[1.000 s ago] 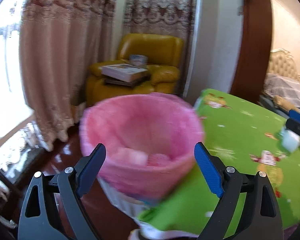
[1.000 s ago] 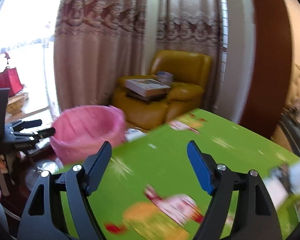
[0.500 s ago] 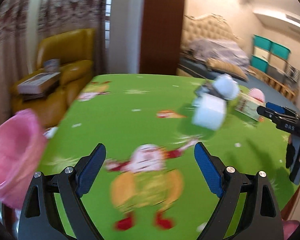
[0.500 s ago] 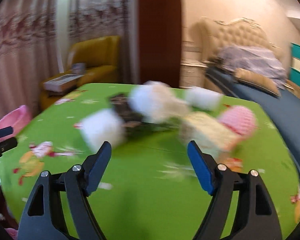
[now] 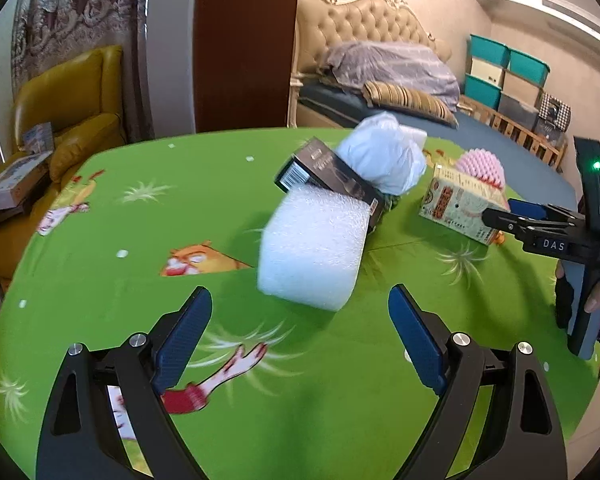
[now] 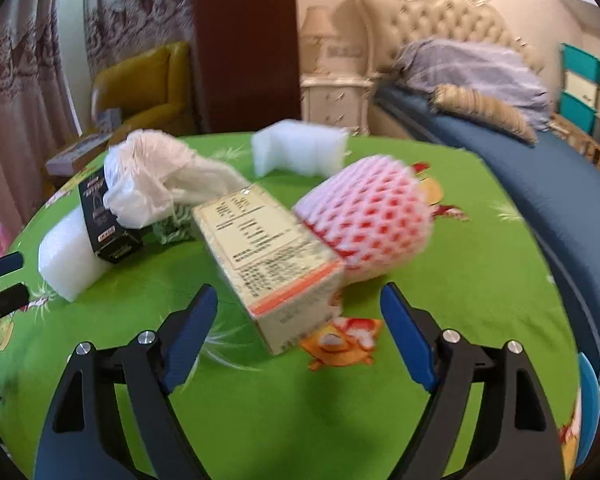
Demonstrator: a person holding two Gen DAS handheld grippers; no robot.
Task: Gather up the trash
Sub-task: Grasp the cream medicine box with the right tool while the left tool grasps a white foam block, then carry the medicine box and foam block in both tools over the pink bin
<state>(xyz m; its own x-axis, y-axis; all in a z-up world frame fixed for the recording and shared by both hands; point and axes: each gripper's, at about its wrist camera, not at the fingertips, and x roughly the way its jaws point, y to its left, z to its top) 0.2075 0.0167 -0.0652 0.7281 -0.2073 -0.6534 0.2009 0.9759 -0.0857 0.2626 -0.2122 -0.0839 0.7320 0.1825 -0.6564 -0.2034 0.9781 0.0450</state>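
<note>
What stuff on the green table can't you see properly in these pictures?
- Black box: left wrist view, its near end hidden behind the white foam block.
- Pink foam net: left wrist view, lower part hidden by the printed carton.
- Carton print: right wrist view, too blurred to read.
- Green patterned wrapper: right wrist view, mostly under the white plastic bag.

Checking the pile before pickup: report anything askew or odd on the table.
The black box sits tilted, propped on the white foam block and against the crumpled white bag. The beige carton leans against the pink foam net.
</note>
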